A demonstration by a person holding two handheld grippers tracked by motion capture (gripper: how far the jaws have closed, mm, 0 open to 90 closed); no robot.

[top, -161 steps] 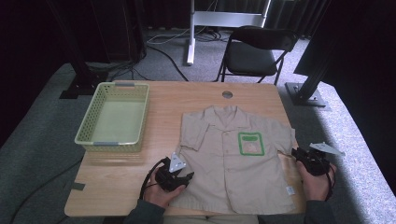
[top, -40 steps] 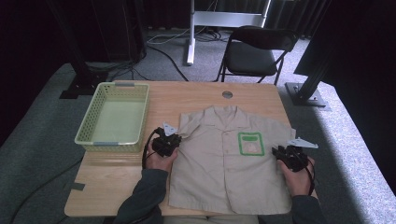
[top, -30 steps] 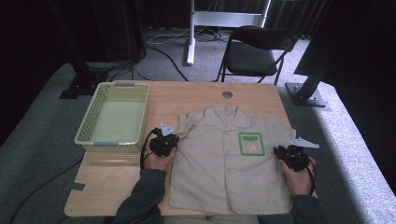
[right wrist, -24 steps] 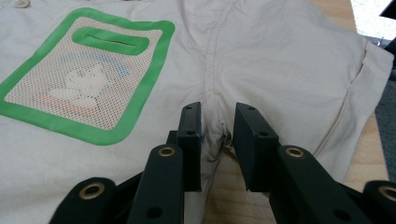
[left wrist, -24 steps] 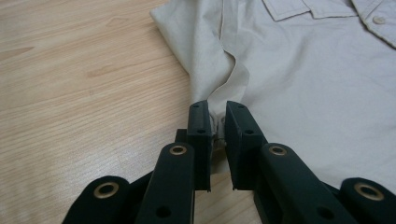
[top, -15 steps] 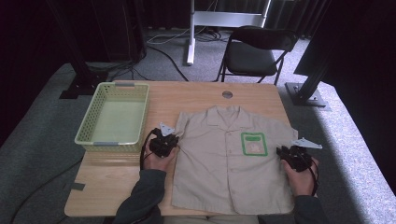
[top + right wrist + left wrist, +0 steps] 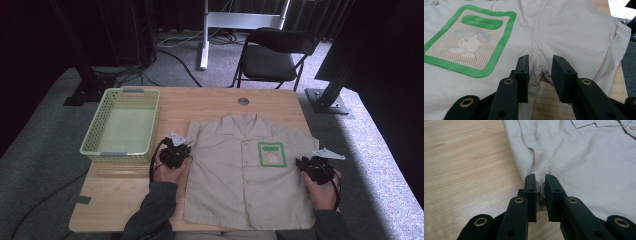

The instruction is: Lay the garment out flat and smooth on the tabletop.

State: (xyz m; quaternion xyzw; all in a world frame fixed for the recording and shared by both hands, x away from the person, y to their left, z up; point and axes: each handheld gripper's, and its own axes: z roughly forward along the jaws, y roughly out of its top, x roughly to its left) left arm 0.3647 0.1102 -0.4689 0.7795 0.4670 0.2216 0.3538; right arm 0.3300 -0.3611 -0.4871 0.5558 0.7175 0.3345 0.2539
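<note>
Now: left gripper [image 7: 539,192] pinches shirt [image 7: 245,170] underarm | right gripper [image 7: 540,75], jaws just opening, straddles opposite underarm unpressed | advice: re-pinch right before lifting evenly.

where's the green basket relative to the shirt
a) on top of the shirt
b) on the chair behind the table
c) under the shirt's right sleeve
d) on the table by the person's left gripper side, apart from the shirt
d: in the high view the basket sits on the table on the left gripper's side, with bare wood between it and the shirt.
</note>
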